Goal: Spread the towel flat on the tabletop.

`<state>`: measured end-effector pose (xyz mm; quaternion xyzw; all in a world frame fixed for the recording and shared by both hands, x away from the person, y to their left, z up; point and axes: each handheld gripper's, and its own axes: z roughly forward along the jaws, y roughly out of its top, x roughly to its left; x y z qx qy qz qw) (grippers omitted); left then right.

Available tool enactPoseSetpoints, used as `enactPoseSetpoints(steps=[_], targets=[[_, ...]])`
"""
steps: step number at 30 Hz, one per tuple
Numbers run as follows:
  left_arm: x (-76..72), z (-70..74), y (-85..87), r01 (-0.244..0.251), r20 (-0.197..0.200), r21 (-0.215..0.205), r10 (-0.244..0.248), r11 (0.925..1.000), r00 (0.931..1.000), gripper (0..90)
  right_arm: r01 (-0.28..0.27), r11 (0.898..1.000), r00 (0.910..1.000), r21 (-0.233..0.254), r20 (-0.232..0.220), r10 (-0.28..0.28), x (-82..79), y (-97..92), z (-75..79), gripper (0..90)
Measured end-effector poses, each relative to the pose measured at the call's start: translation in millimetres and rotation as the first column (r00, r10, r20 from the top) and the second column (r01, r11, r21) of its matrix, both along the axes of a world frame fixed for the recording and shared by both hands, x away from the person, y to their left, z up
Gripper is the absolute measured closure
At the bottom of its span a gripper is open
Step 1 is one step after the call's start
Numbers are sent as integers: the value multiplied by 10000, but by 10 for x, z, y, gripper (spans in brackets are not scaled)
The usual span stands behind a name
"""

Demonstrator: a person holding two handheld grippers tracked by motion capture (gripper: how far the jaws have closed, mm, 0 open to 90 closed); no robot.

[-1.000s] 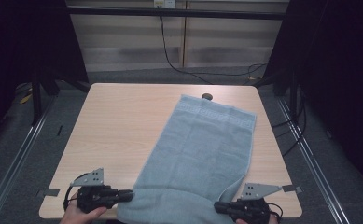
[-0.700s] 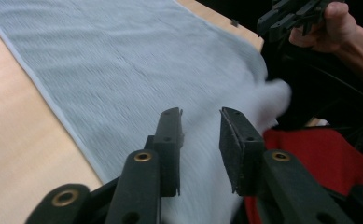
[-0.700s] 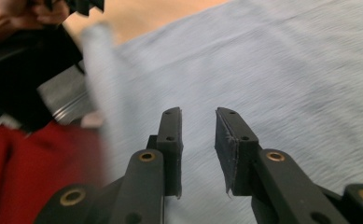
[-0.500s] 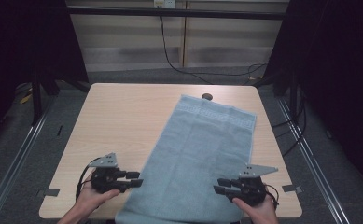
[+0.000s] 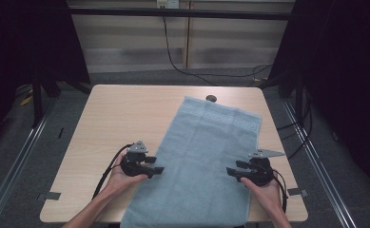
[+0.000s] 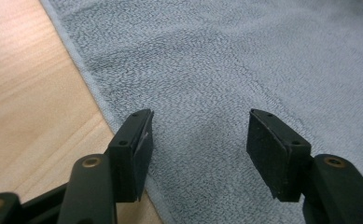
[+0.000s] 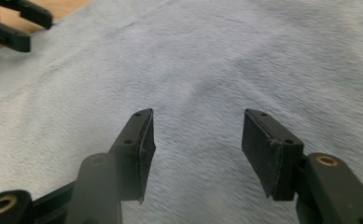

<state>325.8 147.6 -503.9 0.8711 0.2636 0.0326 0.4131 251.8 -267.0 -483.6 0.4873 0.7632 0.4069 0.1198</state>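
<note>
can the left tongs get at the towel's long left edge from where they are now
Probably yes. The left tongs stand open right at the towel, whose left edge runs under the near jaw in the left gripper view, with nothing lying between them on the table.

Each claw, left claw (image 5: 159, 169) and right claw (image 5: 232, 172), is matte black with flat rectangular pads, brass-coloured pivot screws, a grey three-cornered plate on top and a trailing black cable. The forearms are bare, sleeveless.
</note>
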Motion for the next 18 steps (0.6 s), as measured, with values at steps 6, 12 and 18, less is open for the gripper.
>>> enactPoseSetpoints(steps=[6,12,18], targets=[[-261,-2,130,244,303,160,-248,9996,9992,835,494,9948,9987,-895,181,-480,-20,-6,-60,457],[-441,-1,315,226,-125,-105,-227,9997,9997,844,218,9985,9996,-500,178,-210,47,56,-71,453],[-705,40,445,582,-550,-67,-585,9983,9968,848,-46,9982,10000,-597,40,49,139,163,-101,446]])
